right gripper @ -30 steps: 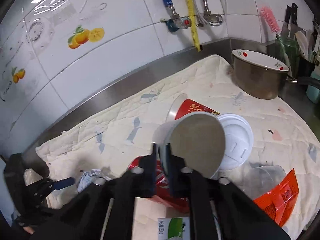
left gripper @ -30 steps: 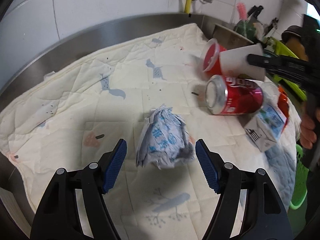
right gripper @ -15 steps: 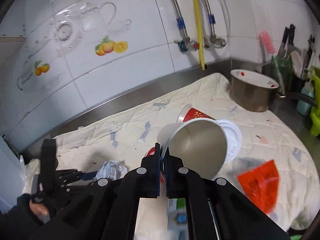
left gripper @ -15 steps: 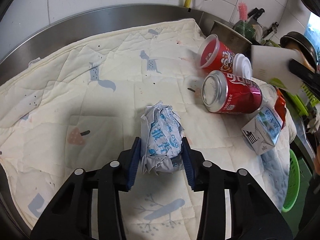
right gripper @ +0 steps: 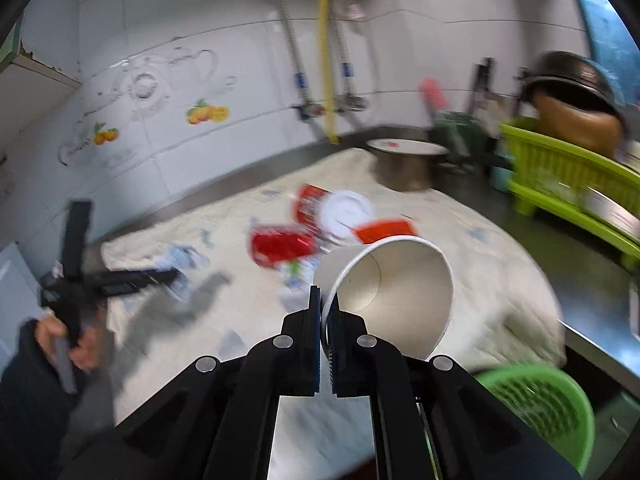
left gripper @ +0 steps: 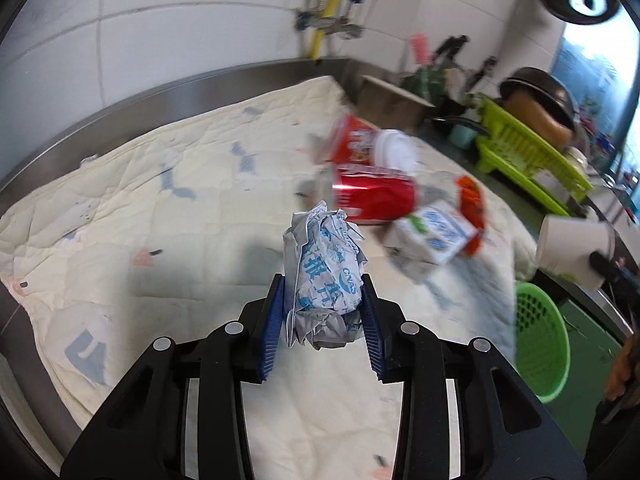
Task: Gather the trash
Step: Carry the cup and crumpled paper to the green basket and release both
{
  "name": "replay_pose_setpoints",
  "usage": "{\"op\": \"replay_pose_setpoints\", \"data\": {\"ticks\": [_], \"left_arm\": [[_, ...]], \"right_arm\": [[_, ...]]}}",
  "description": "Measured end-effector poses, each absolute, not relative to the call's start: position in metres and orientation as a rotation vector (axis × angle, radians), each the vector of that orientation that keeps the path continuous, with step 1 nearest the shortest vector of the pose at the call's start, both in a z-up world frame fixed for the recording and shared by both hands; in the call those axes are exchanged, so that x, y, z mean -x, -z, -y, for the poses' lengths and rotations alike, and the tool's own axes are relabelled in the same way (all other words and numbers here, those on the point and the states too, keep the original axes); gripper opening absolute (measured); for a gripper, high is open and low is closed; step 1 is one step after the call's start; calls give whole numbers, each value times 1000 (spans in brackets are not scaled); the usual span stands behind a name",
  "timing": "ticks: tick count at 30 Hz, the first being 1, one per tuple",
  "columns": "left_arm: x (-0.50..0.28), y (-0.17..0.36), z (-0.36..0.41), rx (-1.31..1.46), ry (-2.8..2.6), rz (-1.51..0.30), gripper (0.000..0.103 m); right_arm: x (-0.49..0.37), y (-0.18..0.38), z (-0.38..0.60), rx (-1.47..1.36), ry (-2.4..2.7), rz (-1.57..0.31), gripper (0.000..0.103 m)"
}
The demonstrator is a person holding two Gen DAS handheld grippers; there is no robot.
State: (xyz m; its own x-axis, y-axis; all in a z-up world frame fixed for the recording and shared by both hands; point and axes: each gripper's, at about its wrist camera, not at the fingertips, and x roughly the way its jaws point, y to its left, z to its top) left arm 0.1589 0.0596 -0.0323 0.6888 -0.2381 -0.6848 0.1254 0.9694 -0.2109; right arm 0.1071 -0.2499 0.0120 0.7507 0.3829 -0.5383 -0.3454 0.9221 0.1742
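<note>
My left gripper point(left gripper: 323, 320) is shut on a crumpled white-and-blue wrapper point(left gripper: 326, 276), held a little above the cream quilted cloth point(left gripper: 160, 216). My right gripper point(right gripper: 327, 336) is shut on the rim of a white paper cup point(right gripper: 396, 292), its mouth facing the camera; the cup also shows at the right of the left wrist view point(left gripper: 572, 252). On the cloth lie a red can point(left gripper: 372, 196), a red cup point(left gripper: 352, 142) with a white lid point(left gripper: 394, 152), a small milk carton point(left gripper: 434, 236) and an orange-red packet point(left gripper: 470, 200).
A green basket point(left gripper: 538, 336) sits below the counter's right edge, also in the right wrist view point(right gripper: 540, 404). A metal pot point(right gripper: 404, 164), a green dish rack point(right gripper: 568, 176) and utensils stand at the back right. A tiled wall with pipes is behind.
My left gripper closed on the wrapper and lifted it off the cloth. My right gripper carried the paper cup away from the pile, to the right and back toward the green basket.
</note>
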Motion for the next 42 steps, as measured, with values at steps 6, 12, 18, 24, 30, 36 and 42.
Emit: {"op": "replay_pose_setpoints", "data": {"ticks": [6,12,18,24,30,36,42], "left_arm": [[-134,15,-4,97,324,-748,36],[-118,19,70,39,467,-762,36],[-111,39,148,1,597,-821,36],[-108,68,219,-83,669,-889,36],[-110,97,267,-147,704,-957,36],[-111,124,293,-173,734,-1016,39],[-111,133,304,-172,736,-1038,45]], "right_arm": [[-62,33,321,-67,-216,-709,4],[-38,88,377,-101,-73,-839,5],[-26,128,408,-142,-6,-916,9],[-16,140,422,-188,13,-928,22],[4,133,436,-217,29,-896,39],[20,118,448,-241,40,-849,51],[27,107,452,-241,48,-818,55]]}}
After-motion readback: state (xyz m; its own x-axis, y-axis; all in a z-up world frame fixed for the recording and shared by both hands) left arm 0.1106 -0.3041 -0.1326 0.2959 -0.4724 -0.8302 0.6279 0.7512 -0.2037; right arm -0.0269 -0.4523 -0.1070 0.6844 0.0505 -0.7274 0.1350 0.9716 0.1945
